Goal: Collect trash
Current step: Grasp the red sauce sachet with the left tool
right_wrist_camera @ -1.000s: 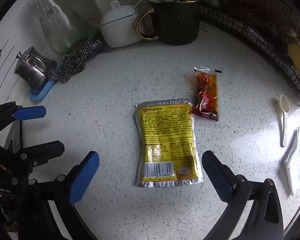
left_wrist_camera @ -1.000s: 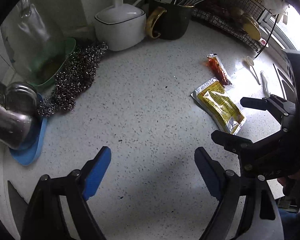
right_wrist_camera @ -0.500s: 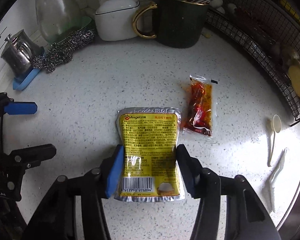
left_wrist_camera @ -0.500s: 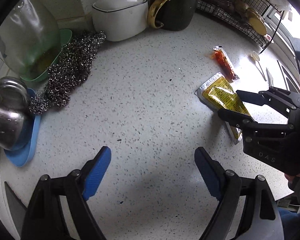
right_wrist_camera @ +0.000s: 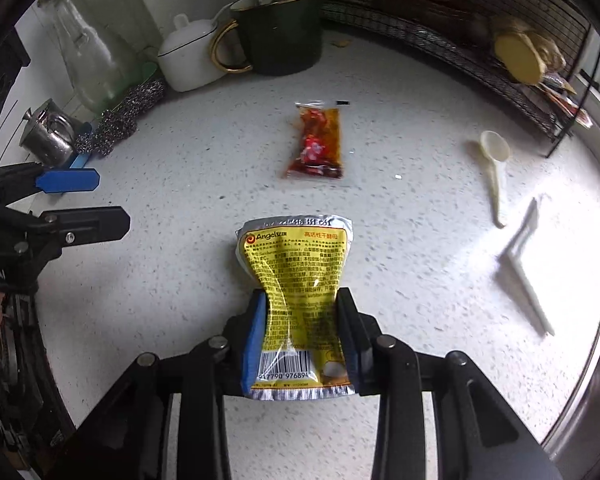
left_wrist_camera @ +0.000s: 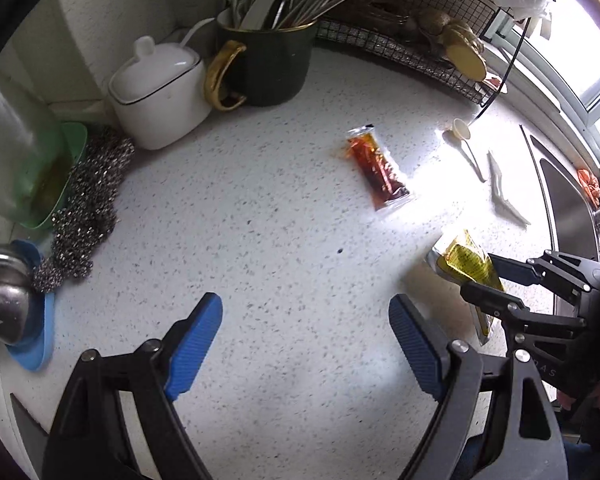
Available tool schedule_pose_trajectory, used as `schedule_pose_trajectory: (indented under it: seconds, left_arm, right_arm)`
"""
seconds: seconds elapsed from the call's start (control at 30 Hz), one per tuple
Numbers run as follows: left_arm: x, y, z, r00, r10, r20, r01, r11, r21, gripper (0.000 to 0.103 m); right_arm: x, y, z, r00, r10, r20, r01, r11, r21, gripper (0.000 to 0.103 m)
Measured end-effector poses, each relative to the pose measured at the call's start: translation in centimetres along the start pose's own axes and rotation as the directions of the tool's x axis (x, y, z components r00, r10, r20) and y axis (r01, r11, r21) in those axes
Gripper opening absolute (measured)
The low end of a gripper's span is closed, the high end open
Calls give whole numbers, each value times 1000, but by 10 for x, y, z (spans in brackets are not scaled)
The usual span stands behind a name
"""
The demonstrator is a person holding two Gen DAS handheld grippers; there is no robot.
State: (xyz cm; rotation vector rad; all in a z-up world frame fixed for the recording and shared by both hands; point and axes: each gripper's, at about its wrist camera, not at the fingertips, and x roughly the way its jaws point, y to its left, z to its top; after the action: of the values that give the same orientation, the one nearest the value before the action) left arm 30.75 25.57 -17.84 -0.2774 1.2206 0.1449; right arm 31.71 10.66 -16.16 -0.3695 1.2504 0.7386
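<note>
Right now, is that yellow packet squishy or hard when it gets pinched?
Probably squishy: the yellow packet buckles inward where the right gripper squeezes it. It likely feels light, its top standing up unsupported. The shiny foil might be slippery.

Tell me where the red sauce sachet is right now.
The red sauce sachet lies flat on the speckled counter, mid-frame in the right wrist view, beyond the held yellow packet and before the dark mug.

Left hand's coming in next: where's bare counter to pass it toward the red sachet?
Bare counter runs from the left gripper to the red sachet. Crowded: steel scourers on the left, white spoon beyond.
</note>
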Motion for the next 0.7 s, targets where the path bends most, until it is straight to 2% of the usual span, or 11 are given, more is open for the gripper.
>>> schedule_pose_trajectory:
  seconds: [0.1, 0.27, 0.47, 0.53, 0.63, 0.7]
  left_arm:
    - [5, -12, 17, 1000, -8, 22, 8, 1000, 7, 84]
    - [30, -33, 50, 999, -35, 13, 34, 999, 33, 84]
    - [60, -44, 85, 1000, -14, -6, 14, 998, 60, 70]
    - [71, -45, 94, 1000, -16, -24, 18, 998, 67, 70]
    - [86, -49, 104, 999, 21, -42, -17, 996, 92, 70]
    - [93, -51, 108, 998, 30, -52, -24, 995, 100, 70]
  right_arm:
    - [-10, -16, -8, 1000, -22, 10, 22, 998, 57, 32]
    - [-27, -41, -19, 998, -67, 17, 64, 988, 144, 32]
    - [-42, -72, -35, 994, -109, 11, 103, 966, 238, 32]
    - [-43, -75, -37, 994, -113, 11, 106, 957, 271, 32]
    - [-51, -88, -45, 992, -123, 12, 113, 944, 310, 32]
    - [-47, -83, -43, 992, -127, 9, 117, 938, 326, 32]
